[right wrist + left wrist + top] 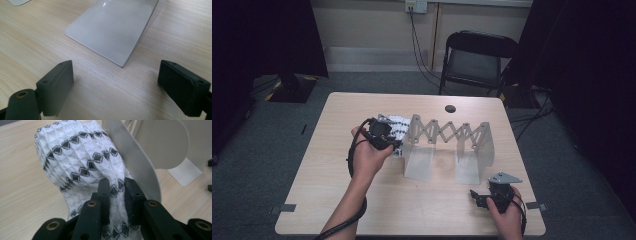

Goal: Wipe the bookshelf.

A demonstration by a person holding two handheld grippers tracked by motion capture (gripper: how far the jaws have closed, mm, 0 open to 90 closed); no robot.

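Cloth [82, 162], white with rows of black diamonds, hangs bunched from the left gripper [117, 192], whose jaws are clenched on its lower folds. In the high view the cloth [398, 129] sits at the left end of the rack [447, 145], touching or just beside the rack's left upright panel, and the left gripper [382, 136] is held above the worktop [337, 115] by the person's left hand [367, 157]. From the left gripper view, the rack's grey panel [140, 162] runs close along the cloth's side; whether the two touch I cannot tell.

The rack is a pale grey stand with a scissor-lattice bar joining two upright panels, each with a flat foot on the worktop. It stands near the worktop's middle.

The right gripper [482, 197] rests low in front of the rack's right foot, held by the right hand [507, 212]. In its own view the right gripper [116, 85] has its jaws released and spread wide, with bare wood between them and the rack's foot [112, 27] lying just beyond.
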